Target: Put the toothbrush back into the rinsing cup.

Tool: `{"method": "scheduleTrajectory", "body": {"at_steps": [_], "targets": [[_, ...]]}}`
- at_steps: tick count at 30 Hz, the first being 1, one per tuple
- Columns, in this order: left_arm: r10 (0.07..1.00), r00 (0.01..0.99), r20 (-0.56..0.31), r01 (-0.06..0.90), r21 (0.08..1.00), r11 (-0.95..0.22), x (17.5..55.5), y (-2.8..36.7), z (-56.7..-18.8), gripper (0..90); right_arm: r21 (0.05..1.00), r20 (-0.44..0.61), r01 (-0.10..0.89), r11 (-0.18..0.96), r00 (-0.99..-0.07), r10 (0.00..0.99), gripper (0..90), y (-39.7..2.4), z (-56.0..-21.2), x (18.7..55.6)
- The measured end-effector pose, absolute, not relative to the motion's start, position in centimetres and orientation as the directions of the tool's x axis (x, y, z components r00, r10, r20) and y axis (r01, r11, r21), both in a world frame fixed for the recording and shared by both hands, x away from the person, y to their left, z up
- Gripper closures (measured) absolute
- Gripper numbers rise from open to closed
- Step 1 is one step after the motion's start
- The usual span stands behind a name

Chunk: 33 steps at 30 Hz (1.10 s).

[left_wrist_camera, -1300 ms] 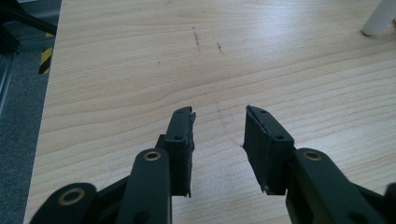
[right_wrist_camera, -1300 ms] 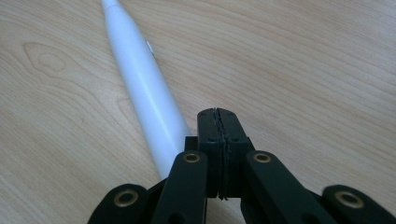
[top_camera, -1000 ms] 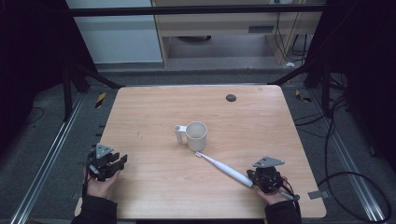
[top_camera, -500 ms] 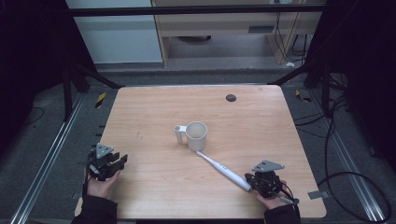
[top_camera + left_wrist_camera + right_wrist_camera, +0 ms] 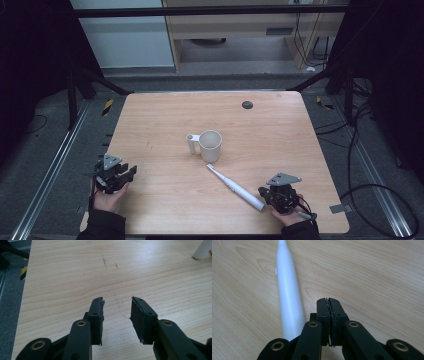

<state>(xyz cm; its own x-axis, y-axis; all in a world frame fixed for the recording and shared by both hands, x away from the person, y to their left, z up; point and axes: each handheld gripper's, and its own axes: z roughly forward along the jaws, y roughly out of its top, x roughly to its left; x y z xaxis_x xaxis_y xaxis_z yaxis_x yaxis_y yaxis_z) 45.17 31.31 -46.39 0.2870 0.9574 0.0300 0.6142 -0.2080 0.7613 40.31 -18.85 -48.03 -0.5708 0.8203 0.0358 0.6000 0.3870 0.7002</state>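
jaws shut beside toothbrush [image 5: 288, 297]; mug [image 5: 210, 145] empty

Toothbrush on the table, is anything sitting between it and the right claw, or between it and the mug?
Nothing visible. The right claw is shut, with bare wood between it and the electric toothbrush lying just beside it. The brush head points at the white mug, which stands upright close by, and the strip of table between them is bare too.
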Motion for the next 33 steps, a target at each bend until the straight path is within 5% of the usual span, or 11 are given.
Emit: {"method": "scheduleTrajectory", "body": {"at_steps": [21,33], "targets": [[0.956,0.293,0.030,0.611,0.763,-0.211,45.1,31.3,-46.3,61.2,0.718,0.050,0.577,0.389,-0.601,0.798,86.1,-17.9,-47.2,40.1],[0.954,0.297,0.033,0.617,0.756,-0.218,45.2,31.3,-46.4,58.2,0.739,0.036,0.540,0.403,-0.629,0.777,69.9,-16.7,-43.9,41.7]]}}
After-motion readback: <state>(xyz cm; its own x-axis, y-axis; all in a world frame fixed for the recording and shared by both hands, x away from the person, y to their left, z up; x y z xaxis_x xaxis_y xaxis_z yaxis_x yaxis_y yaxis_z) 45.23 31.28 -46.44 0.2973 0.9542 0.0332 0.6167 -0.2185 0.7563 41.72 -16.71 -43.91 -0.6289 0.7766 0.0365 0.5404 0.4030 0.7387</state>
